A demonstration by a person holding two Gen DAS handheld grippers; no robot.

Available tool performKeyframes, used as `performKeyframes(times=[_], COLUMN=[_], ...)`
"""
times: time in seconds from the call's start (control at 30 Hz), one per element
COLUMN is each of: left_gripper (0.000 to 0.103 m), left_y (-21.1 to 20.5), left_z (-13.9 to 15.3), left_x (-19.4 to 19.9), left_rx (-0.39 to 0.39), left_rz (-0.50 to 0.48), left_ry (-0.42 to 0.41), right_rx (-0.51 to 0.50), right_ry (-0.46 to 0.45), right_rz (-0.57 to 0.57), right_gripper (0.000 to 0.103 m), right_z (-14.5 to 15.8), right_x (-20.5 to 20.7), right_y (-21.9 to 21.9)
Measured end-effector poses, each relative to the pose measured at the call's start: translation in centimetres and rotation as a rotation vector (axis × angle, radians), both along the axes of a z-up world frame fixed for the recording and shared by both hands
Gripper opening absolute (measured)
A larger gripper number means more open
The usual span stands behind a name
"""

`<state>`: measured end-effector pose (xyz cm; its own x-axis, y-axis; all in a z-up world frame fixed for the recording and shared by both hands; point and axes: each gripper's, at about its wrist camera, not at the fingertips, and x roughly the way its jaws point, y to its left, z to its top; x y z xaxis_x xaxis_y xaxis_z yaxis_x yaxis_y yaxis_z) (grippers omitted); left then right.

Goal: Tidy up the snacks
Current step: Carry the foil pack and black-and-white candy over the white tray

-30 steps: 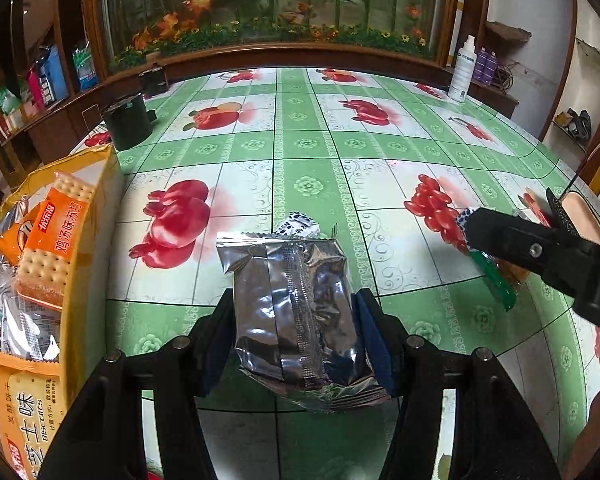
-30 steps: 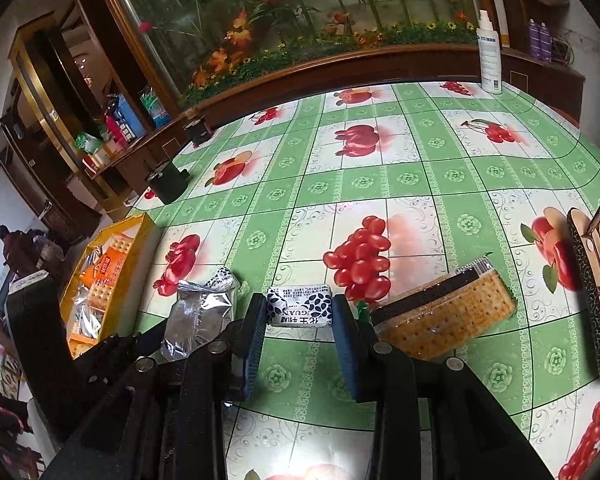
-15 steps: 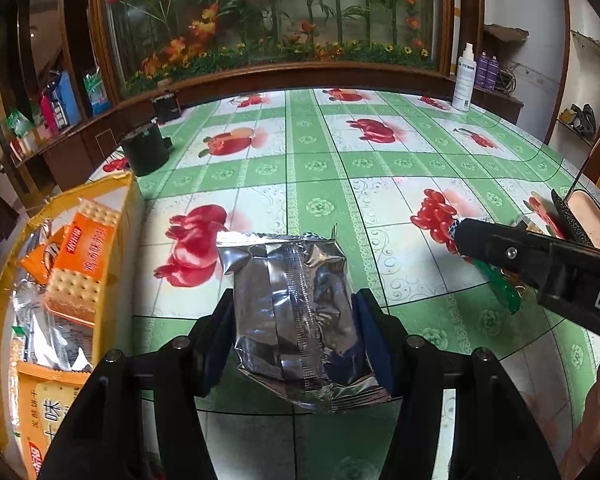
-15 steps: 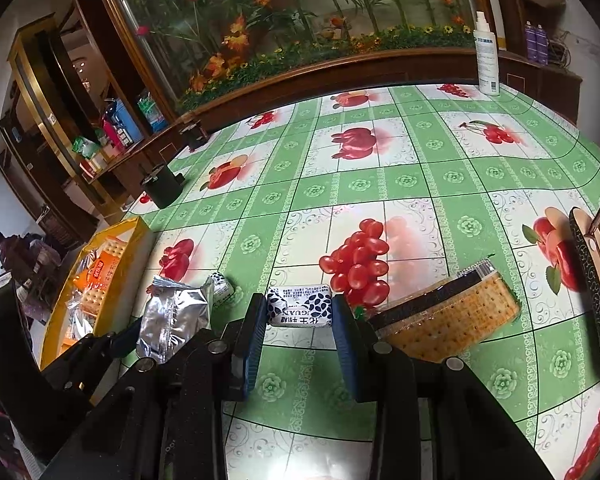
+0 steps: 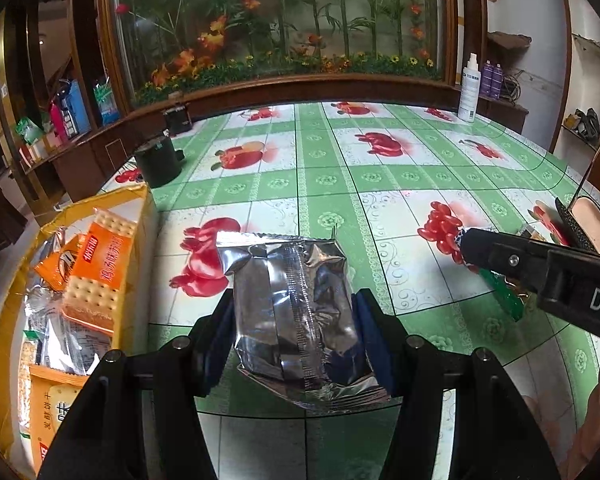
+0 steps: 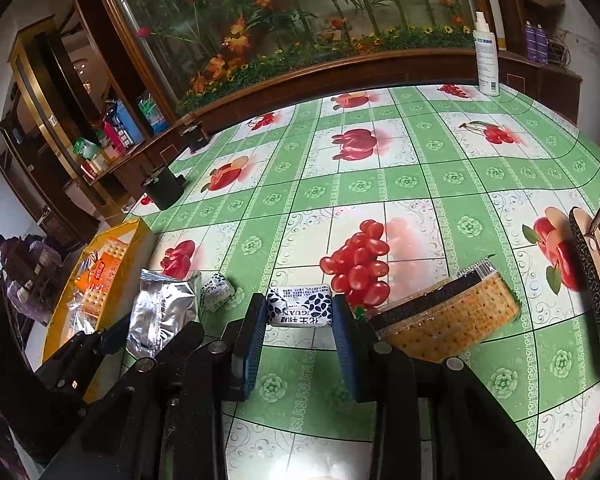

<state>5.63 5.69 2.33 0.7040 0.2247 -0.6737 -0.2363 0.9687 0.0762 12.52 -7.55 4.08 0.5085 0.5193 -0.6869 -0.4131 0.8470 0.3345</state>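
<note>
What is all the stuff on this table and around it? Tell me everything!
Silver packet: 1, shiny, between left gripper's pads.
Small candies: 2, white and dark blue; one between right gripper's pads, one beside the silver packet.
Cracker pack: 1, tan, right of the candies.
Box: 1, yellow, table's left edge, holding orange cracker packs.
Cup: 1, black, far left.
Spray bottle: 1, white, far ledge.
Tablecloth: 1, green with fruit.
Left gripper: 1, black.
Right gripper: 1, black.
</note>
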Motion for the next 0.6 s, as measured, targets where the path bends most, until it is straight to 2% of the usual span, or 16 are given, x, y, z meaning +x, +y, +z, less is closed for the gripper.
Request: performKeyframes(times=[0.37, 0.6], left_gripper=[0.058, 0.058], left_y=[0.2, 2.3], left_z=[1.5, 4.4], left_x=[-1.3, -4.8], left_rx=[0.005, -0.081], left_rz=[0.018, 0.05], left_ry=[-0.069, -0.156], right_rx=[0.002, 0.041], right_ry=[-0.07, -0.078], right_rz=[-0.011, -0.013], right_gripper=[0.036, 0.036], right_z=[1.2, 1.7], right_x=[-1.1, -2.3], right_y=[0.1, 0.7])
